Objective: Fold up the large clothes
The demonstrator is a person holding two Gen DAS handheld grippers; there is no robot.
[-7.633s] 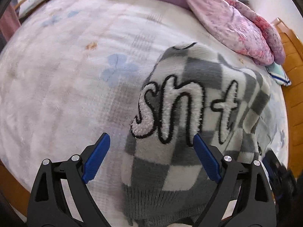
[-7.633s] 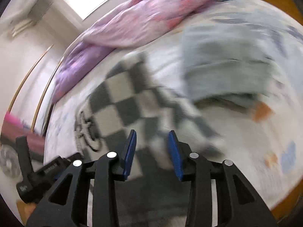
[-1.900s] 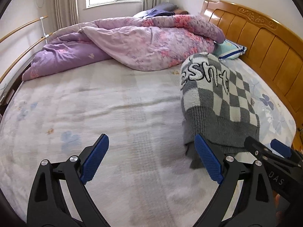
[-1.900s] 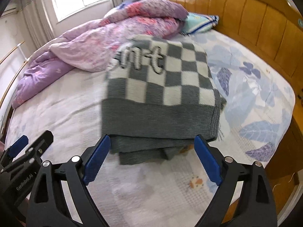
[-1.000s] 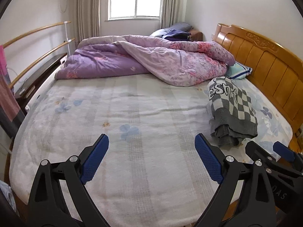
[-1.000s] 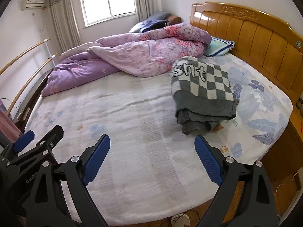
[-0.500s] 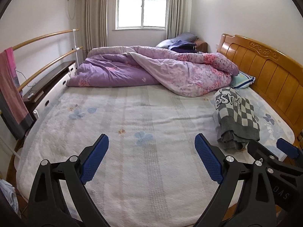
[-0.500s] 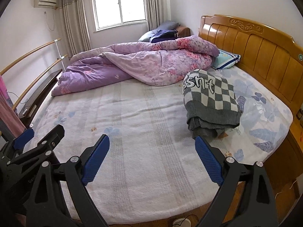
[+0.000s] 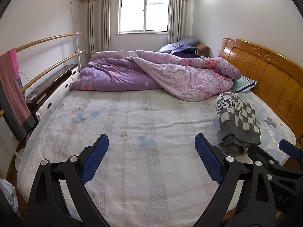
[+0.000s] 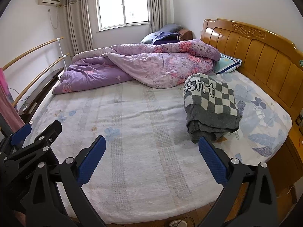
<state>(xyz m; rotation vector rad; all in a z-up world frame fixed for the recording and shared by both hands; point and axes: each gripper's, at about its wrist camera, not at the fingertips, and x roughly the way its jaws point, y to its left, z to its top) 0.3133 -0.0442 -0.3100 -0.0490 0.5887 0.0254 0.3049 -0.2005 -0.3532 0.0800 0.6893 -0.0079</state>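
Observation:
A folded grey and white checkered sweater (image 9: 237, 123) with fuzzy lettering lies on the right side of the bed (image 9: 144, 117), near the headboard; it also shows in the right wrist view (image 10: 210, 106). My left gripper (image 9: 151, 158) is open and empty, well back from the bed's near edge. My right gripper (image 10: 151, 160) is open and empty too, far from the sweater. Each gripper shows at the edge of the other's view.
A crumpled purple floral quilt (image 9: 161, 73) lies across the far side of the bed. A wooden headboard (image 10: 255, 56) runs along the right. A striped pillow (image 10: 226, 63) sits by it. Wooden rails (image 9: 49, 56) and a dark cabinet (image 9: 53, 87) stand at the left.
Both grippers let go of the sweater and have pulled far back from the bed. The folded sweater stays on the right side of the bed.

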